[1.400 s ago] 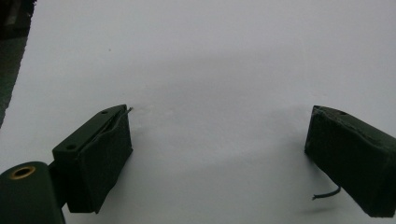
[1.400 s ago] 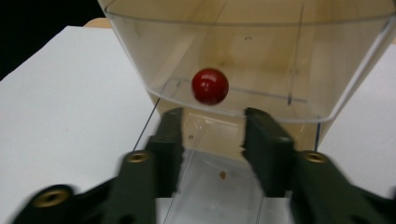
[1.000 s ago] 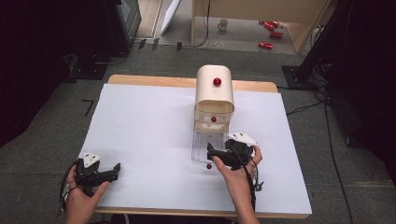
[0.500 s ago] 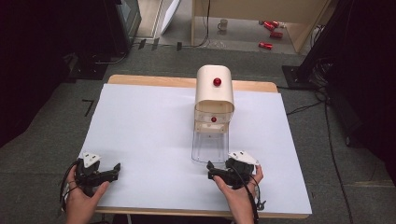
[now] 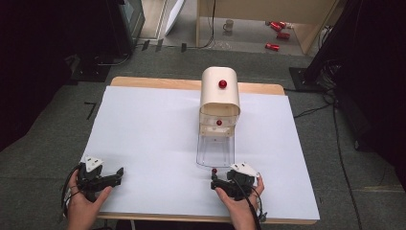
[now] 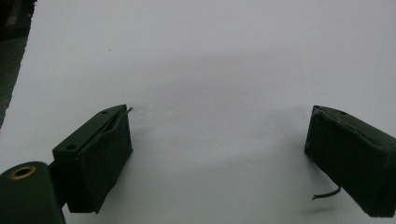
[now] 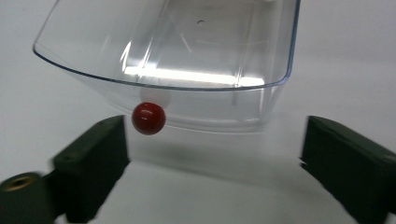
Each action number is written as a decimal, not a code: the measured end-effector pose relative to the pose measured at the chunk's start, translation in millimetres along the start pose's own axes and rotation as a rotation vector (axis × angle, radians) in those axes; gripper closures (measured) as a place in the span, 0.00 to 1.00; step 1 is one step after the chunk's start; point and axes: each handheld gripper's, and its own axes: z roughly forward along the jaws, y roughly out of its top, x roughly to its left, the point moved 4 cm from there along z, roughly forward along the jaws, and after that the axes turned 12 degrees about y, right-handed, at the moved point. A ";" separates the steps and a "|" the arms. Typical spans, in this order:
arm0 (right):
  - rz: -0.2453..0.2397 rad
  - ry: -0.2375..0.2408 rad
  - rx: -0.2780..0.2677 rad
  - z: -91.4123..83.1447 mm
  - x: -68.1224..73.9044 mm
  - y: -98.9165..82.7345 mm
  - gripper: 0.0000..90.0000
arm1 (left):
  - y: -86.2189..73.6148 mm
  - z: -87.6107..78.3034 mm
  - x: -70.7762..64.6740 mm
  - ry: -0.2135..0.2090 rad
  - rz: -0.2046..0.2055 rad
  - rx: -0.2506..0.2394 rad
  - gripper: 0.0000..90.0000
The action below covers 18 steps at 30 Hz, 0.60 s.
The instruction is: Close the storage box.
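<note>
A cream cabinet (image 5: 220, 93) with a red knob (image 5: 222, 84) stands at the back middle of the white table (image 5: 143, 134). Its clear lower drawer (image 5: 215, 151) (image 7: 187, 60) is pulled out toward me. The drawer's small red knob (image 5: 214, 170) (image 7: 148, 118) sticks out of its front wall. My right gripper (image 5: 218, 182) (image 7: 215, 140) rests low just in front of it. Its jaws have just been closing a little but stand wide apart, with the knob just ahead of the left pad (image 7: 100, 158), untouched. My left gripper (image 5: 117, 173) (image 6: 219, 154) lies open on bare table at the near left.
A second drawer with a red knob (image 5: 219, 122) sits shut above the open one. The table's near edge (image 5: 191, 218) runs right behind both hands. Red cans (image 5: 273, 46) and a mug (image 5: 229, 24) lie on the floor beyond the table.
My right hand has drawn back toward the near edge and sunk, from beside the drawer front to just short of its knob. The left hand and the drawer have stayed put.
</note>
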 end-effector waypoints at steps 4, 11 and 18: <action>-0.007 -0.010 0.003 3.1 3.2 -3.1 0.19 | 0.0 0.0 0.0 0.000 0.000 0.000 0.08; -0.003 -0.002 0.025 11.3 7.7 -10.0 0.36 | 0.0 0.0 0.0 0.000 0.000 0.001 0.08; 0.000 0.050 0.009 11.4 11.4 -11.4 0.56 | 0.0 0.0 0.0 0.000 0.000 0.000 0.08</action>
